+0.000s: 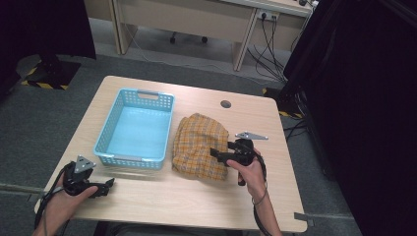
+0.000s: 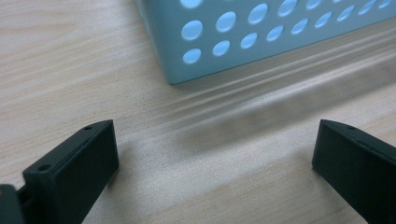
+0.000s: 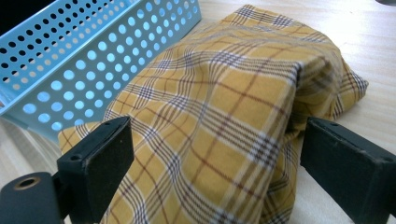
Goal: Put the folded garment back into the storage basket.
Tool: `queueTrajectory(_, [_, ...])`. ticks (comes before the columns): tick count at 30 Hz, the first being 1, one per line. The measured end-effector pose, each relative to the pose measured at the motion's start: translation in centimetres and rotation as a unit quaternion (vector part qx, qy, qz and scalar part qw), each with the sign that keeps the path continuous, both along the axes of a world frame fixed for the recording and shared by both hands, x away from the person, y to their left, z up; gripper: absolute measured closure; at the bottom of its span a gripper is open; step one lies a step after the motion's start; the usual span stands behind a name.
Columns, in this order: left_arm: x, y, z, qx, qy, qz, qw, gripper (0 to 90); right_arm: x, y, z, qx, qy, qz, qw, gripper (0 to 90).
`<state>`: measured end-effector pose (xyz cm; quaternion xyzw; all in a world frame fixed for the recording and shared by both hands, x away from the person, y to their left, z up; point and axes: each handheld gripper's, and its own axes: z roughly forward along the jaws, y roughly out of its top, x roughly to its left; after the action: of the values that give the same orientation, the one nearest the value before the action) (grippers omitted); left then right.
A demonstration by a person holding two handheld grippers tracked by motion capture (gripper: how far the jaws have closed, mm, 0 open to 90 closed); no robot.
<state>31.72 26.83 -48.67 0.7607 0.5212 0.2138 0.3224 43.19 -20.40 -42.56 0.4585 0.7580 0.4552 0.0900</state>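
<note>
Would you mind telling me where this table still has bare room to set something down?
The front strip of the table, between the left tool and the right tool, is bare, as is the far right corner around the round grommet. The middle is crowded: the blue basket and yellow plaid cloth sit close together.

One blue basket (image 1: 134, 129); one yellow plaid cloth (image 1: 200, 146); two grippers; one table (image 1: 196, 196)

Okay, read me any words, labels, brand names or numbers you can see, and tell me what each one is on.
None can be read.
The blue basket bears no label, only rows of holes.
The yellow plaid cloth shows only its check pattern.
The wooden table is bare of print.
The left gripper and the right gripper carry no markings that show.
</note>
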Motion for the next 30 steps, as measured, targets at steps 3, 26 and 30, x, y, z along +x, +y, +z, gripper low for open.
queueTrajectory(3, [0.0,0.0,0.0,0.000,0.000,0.000,1.0000,0.0,0.3,0.2,0.1,0.002,-0.001,0.002,1.0000,10.8])
queueTrajectory(26, [0.0,0.0,0.0,0.000,0.000,0.000,1.0000,0.0,1.8,0.9,-0.4,0.023,0.015,0.008,0.9996,17.1])
queueTrajectory(30, [0.0,0.0,0.0,0.000,0.000,0.000,1.0000,0.0,2.0,1.3,-0.7,0.026,0.022,0.016,0.9993,18.5])
